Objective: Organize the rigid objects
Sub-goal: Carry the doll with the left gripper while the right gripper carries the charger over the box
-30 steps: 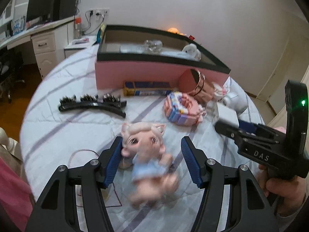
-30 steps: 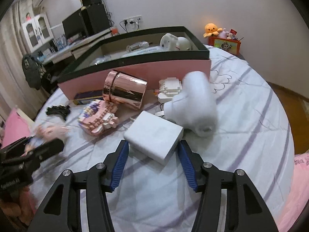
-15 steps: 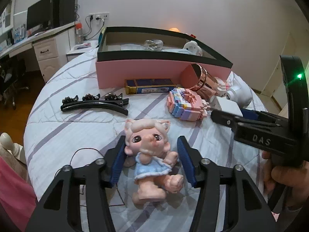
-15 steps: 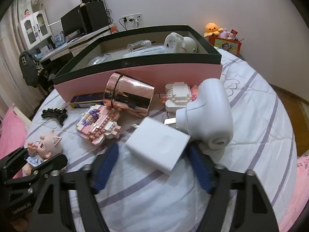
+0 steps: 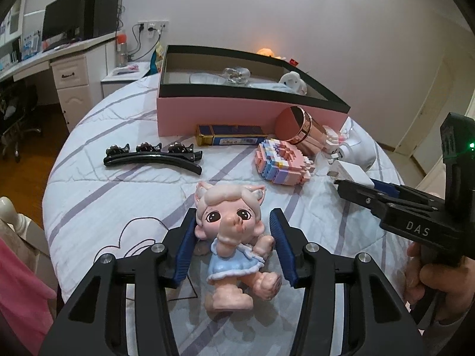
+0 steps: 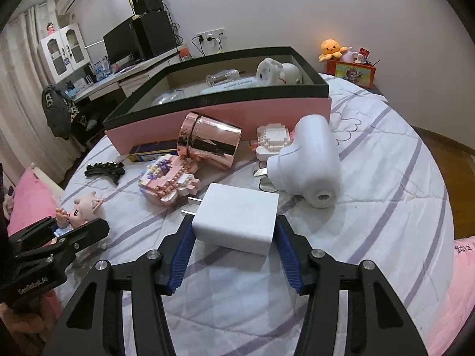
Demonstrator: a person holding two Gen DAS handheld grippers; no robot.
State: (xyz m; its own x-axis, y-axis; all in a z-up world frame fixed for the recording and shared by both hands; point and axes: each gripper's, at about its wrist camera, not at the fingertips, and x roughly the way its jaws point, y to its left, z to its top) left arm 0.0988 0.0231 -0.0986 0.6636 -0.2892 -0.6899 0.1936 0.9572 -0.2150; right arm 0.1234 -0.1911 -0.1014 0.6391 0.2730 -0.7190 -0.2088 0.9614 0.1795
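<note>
Bedspread (image 5: 89, 184), white w/ purple stripes, carries all the clutter. Left gripper (image 5: 234, 237) sits low over it, its 2 blue pads either side of the pig-eared doll (image 5: 234, 234); the left pad is against the doll's head, the right pad shows a small gap, so it's narrowed round the doll but not clamped. Doll lies on its back, feet toward the camera. Right gripper (image 6: 234, 231) brackets the white charger block (image 6: 237, 219), prongs pointing left; pads just beside its sides, can't tell if they touch. Behind the charger: a white rounded plug-in device (image 6: 308, 163), a rose-gold tin (image 6: 207, 145) on its side, a pink brick model (image 6: 169, 178) and a white brick model (image 6: 271, 142). Black hair clip (image 5: 151, 155) lies left, a blue-and-gold carton (image 5: 231, 138) against the pink box (image 5: 237, 112), which has a black rim and holds a white toy and a clear bottle.
</note>
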